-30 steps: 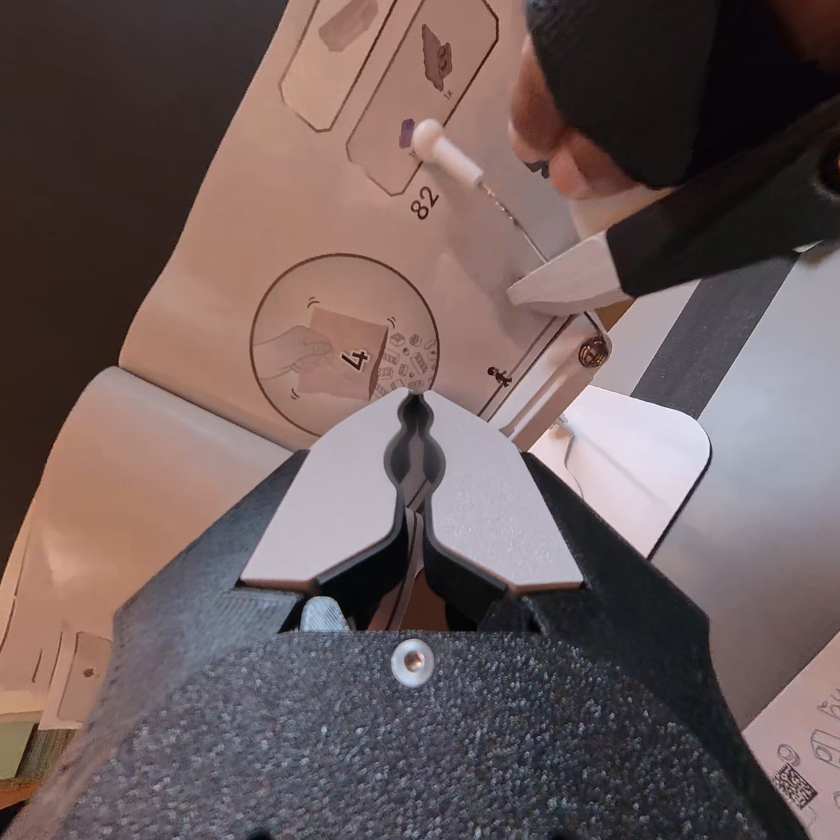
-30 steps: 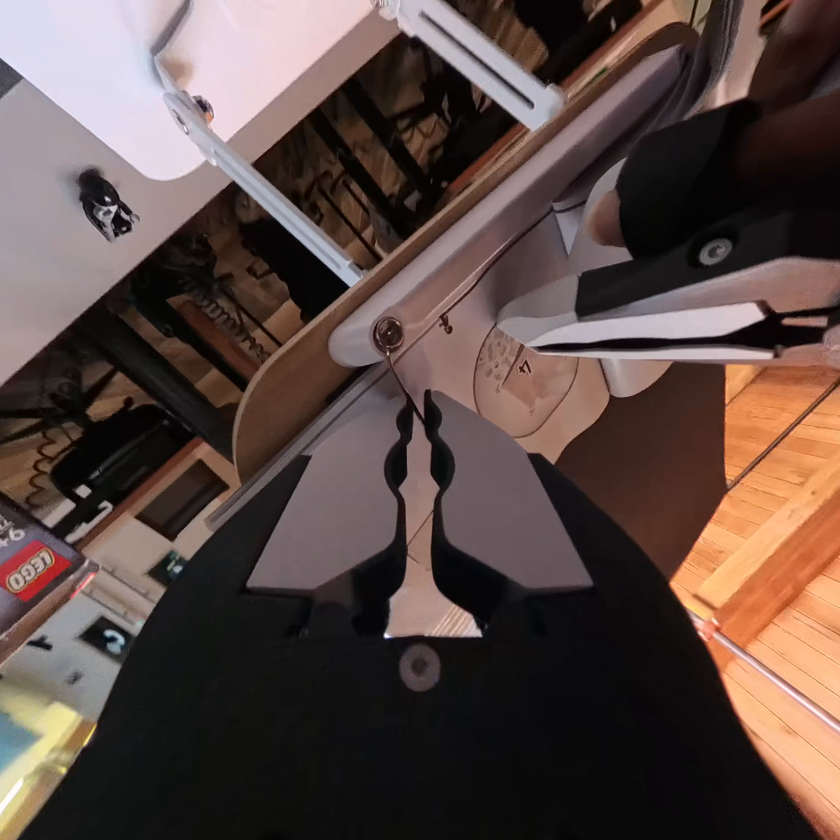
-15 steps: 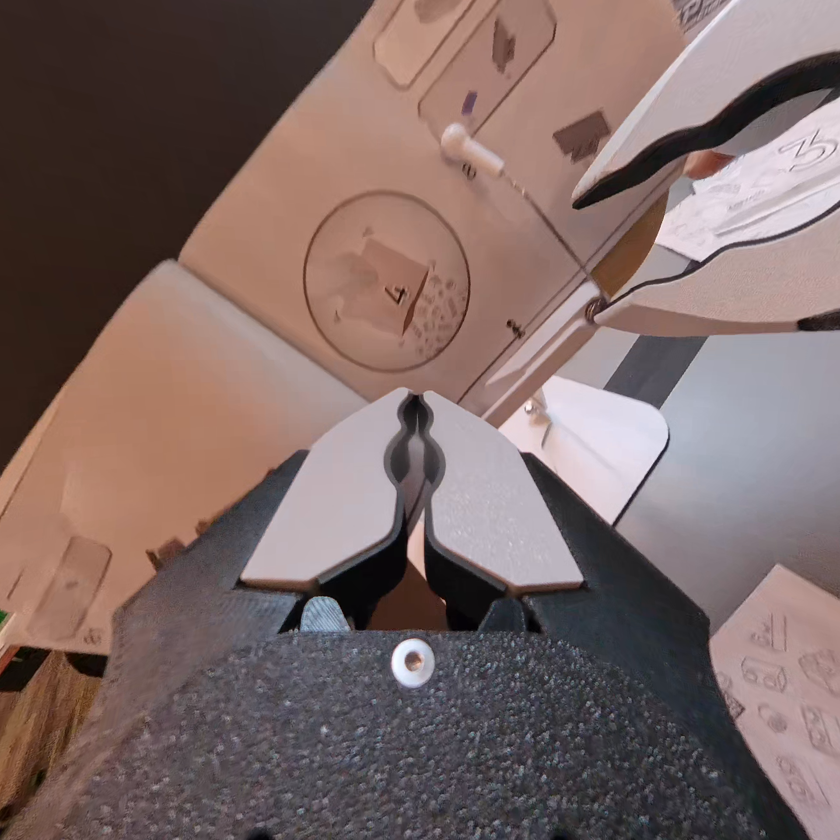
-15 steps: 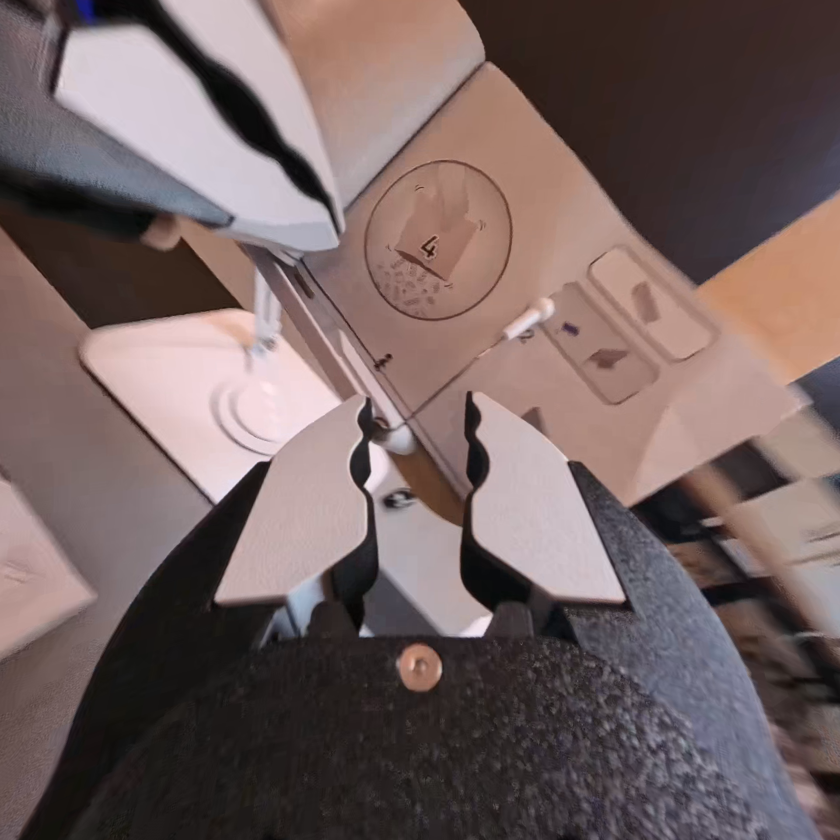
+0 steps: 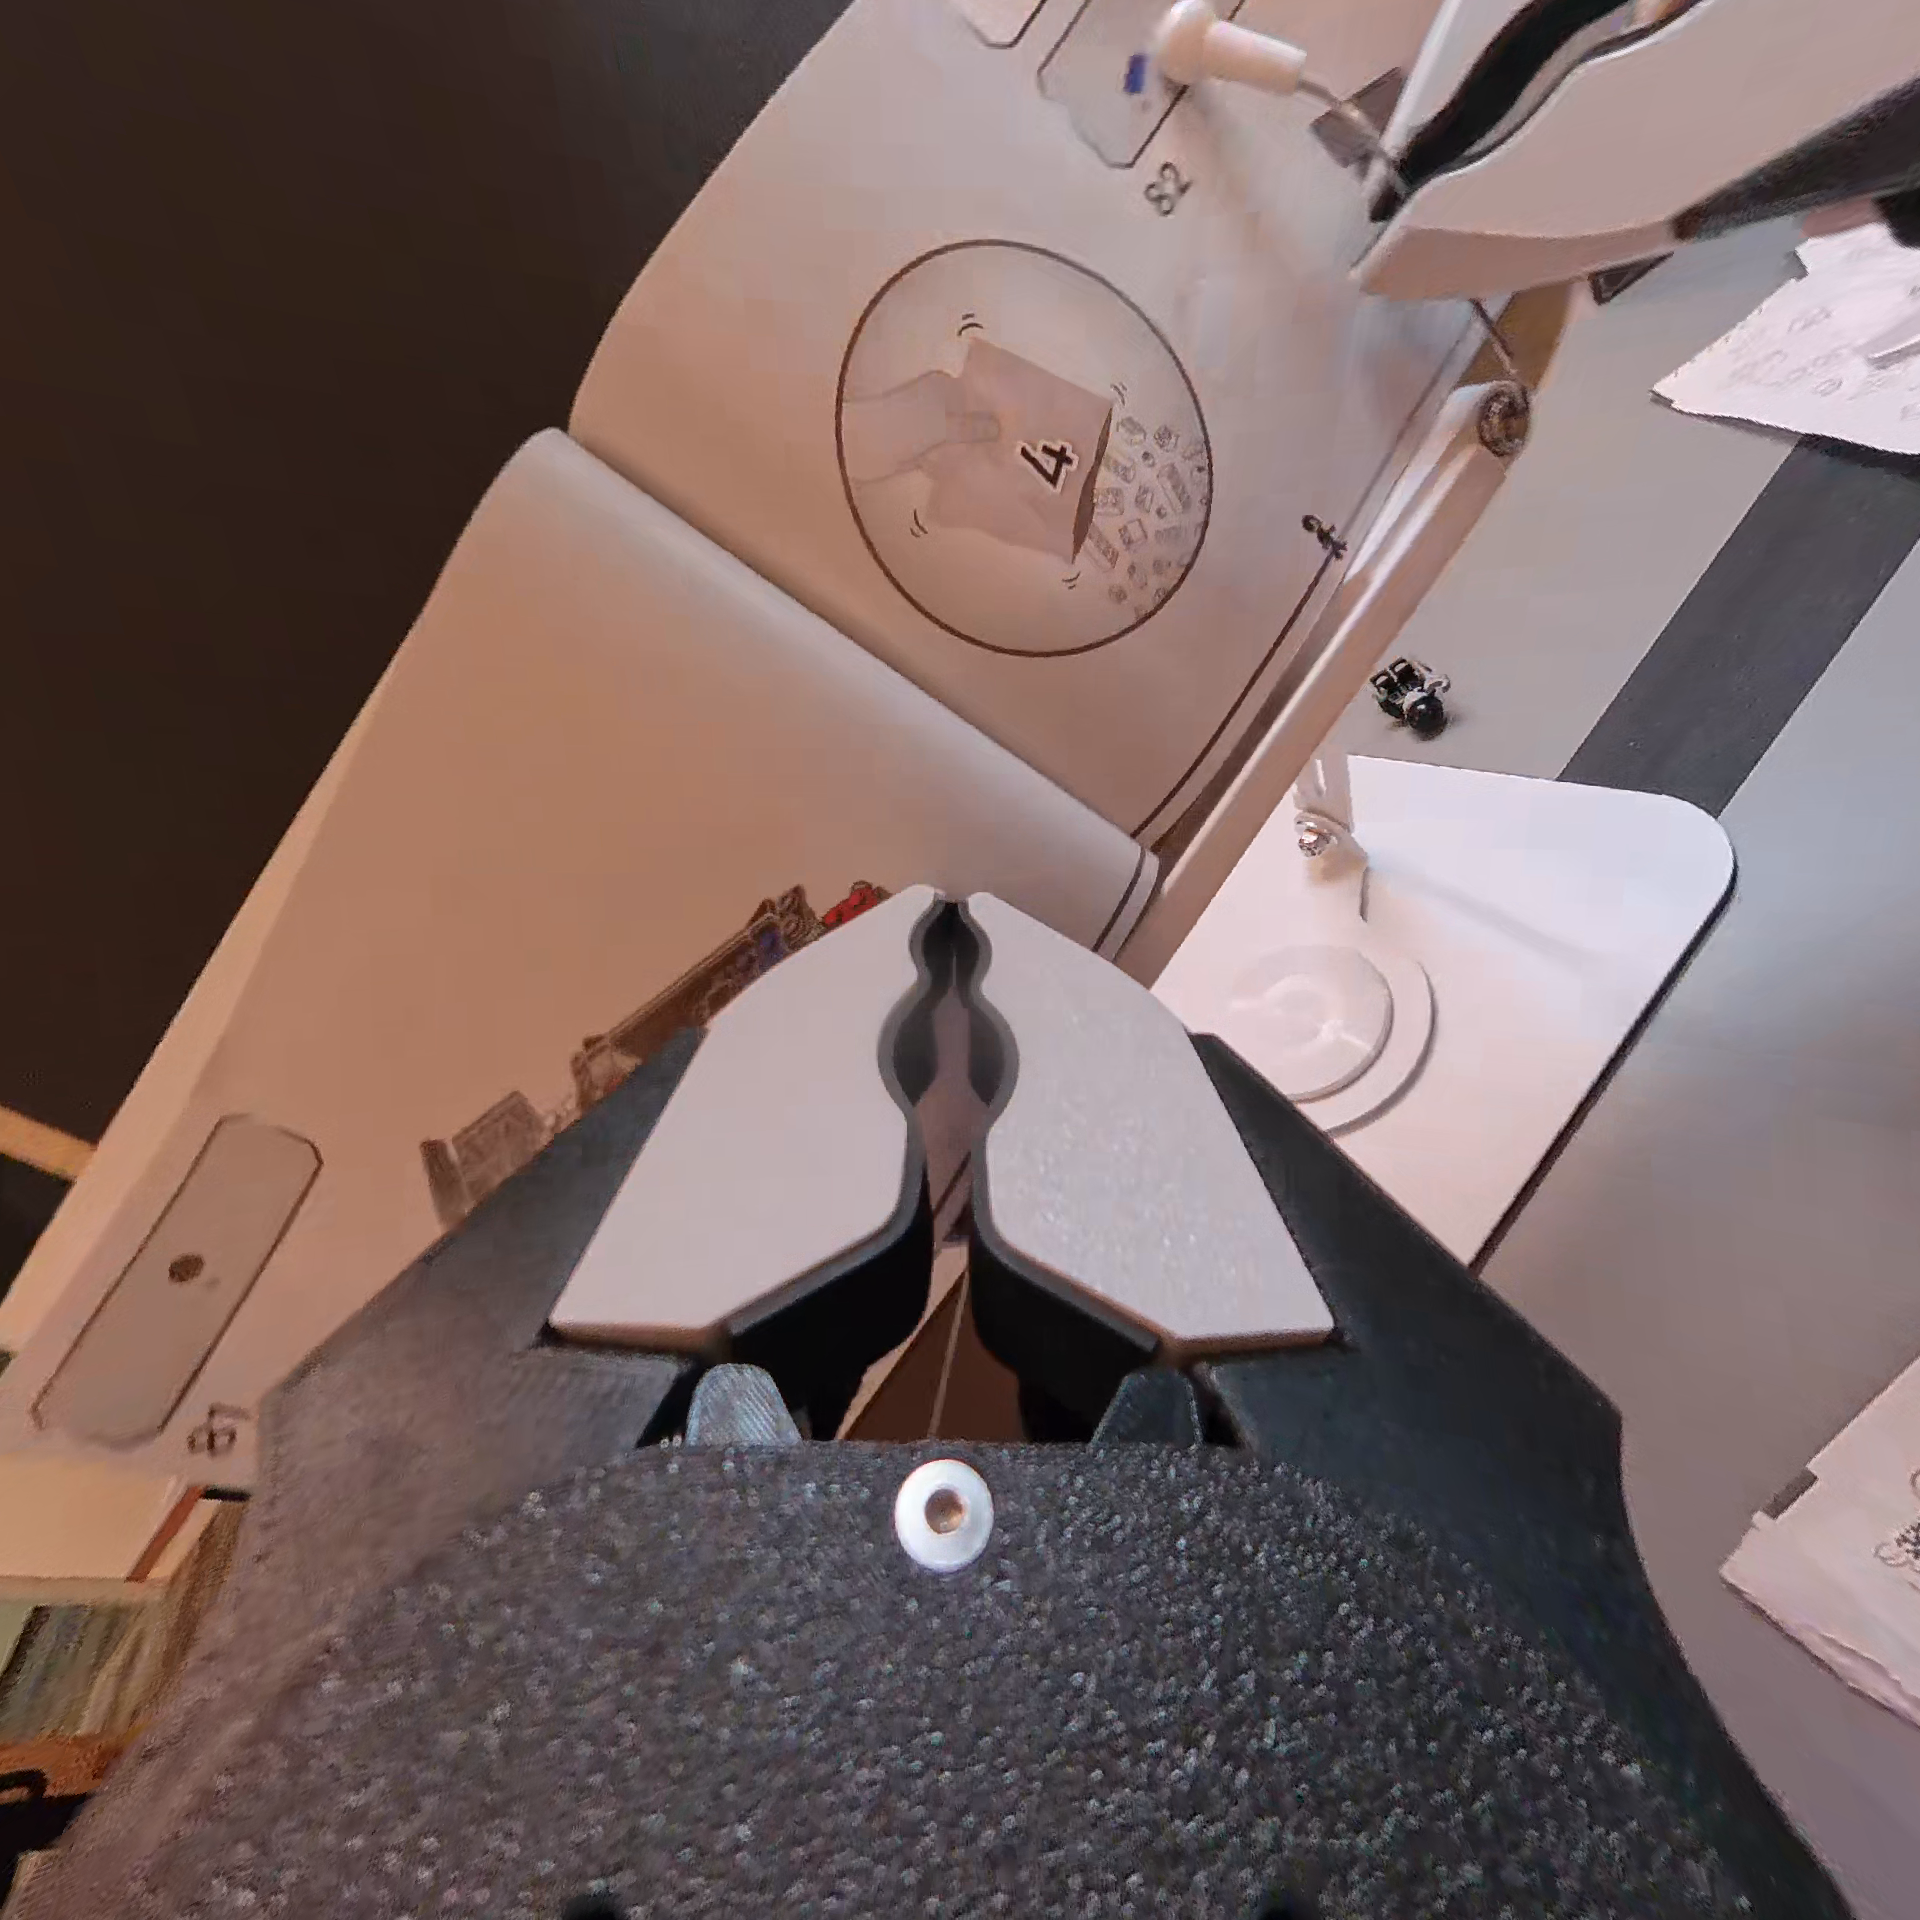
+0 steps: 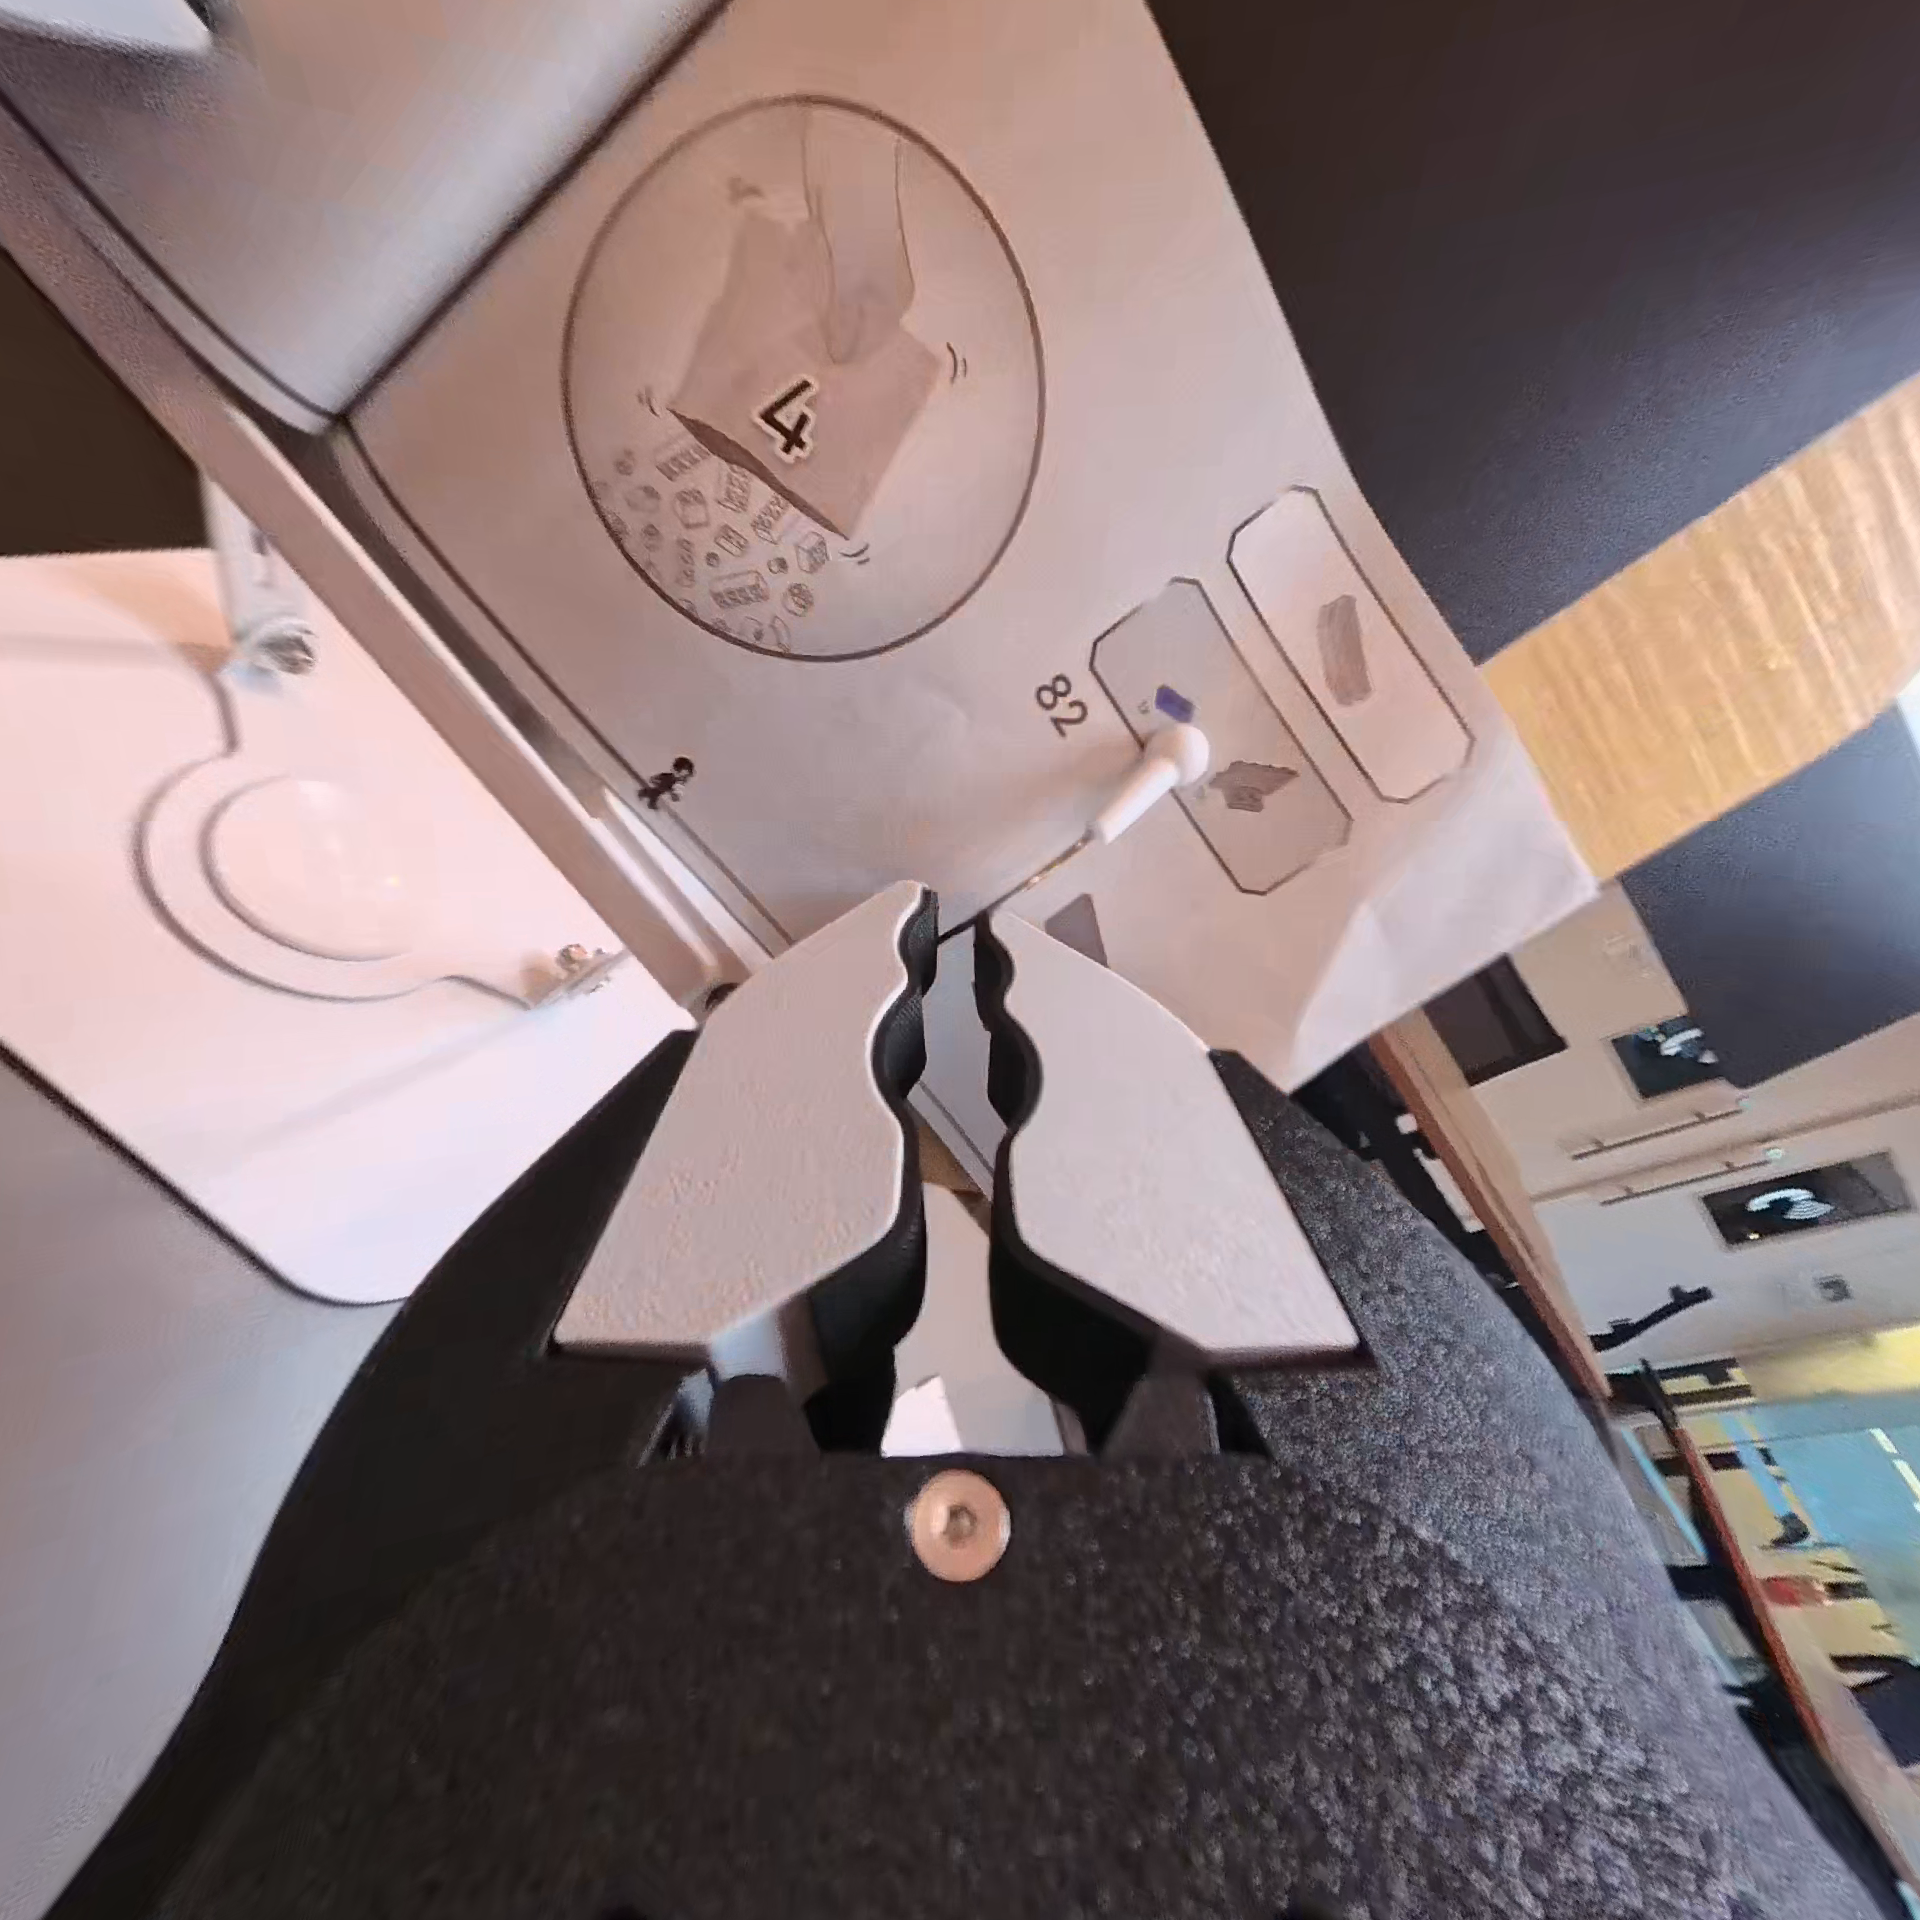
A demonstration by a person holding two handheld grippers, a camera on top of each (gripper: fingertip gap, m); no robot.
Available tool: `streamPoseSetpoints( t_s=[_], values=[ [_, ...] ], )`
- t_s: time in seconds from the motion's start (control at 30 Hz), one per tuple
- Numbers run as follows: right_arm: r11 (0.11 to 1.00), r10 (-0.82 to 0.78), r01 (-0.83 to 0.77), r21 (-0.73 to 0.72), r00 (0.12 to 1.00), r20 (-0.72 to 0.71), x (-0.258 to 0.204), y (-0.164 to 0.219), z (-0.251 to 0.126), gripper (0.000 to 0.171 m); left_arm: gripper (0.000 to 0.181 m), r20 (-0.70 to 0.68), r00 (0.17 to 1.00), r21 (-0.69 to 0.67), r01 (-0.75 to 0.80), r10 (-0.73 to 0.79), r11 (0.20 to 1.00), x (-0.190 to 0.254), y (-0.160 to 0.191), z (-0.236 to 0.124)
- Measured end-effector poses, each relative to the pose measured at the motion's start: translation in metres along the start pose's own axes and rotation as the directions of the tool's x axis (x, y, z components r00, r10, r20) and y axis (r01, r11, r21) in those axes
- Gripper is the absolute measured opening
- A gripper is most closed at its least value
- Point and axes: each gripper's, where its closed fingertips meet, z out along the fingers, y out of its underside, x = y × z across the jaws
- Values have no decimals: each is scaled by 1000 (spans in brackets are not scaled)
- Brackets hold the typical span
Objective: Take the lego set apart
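An open instruction booklet point(image 5: 831, 644) rests on a white book stand point(image 5: 1507, 935); it also shows in the right wrist view point(image 6: 1039, 208). A white-tipped wire page holder point(image 6: 1164, 769) presses on the right page. My right gripper point(image 6: 954, 930) is narrowly open, with the holder's wire running in between its fingertips. It shows at the top right of the left wrist view point(image 5: 1455, 114). My left gripper point(image 5: 951, 914) is shut at the lower edge of the left page. A small black lego piece point(image 5: 1413, 691) lies on the grey table beside the stand.
The stand's white base plate point(image 6: 260, 987) sits on the grey table point(image 5: 1766, 1247). Loose printed sheets point(image 5: 1849, 1558) lie at the right, with more at the top right point(image 5: 1818, 343). A dark wall is behind the booklet. Across from one pair of fingers to the other is roughly 15 centimeters. To the small black lego piece point(image 5: 1413, 691): right tips about 20 centimeters, left tips about 25 centimeters.
My right gripper has narrowed its fingers and moved up to the holder's wire. My left gripper has pulled back and lower along the left page, still shut.
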Motion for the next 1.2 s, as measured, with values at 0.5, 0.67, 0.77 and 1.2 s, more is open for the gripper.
streamPoseSetpoints(
  t_s=[0.5,0.67,0.77,1.2],
  values=[
    [935,-312,315,166,949,-40,-33,-30,11,2,0,13,996,-2,-87,87,996,-2,1,3],
    [849,-477,482,219,875,-75,-46,-33,7,2,0,13,996,-1,-93,93,996,-3,1,3],
    [804,-547,552,224,833,-88,-46,-34,7,3,0,18,996,0,-82,82,997,-5,2,2],
    [924,-253,248,291,967,-20,-31,-50,-36,26,8,-30,988,82,151,-149,985,-28,-14,-52]
  ],
)
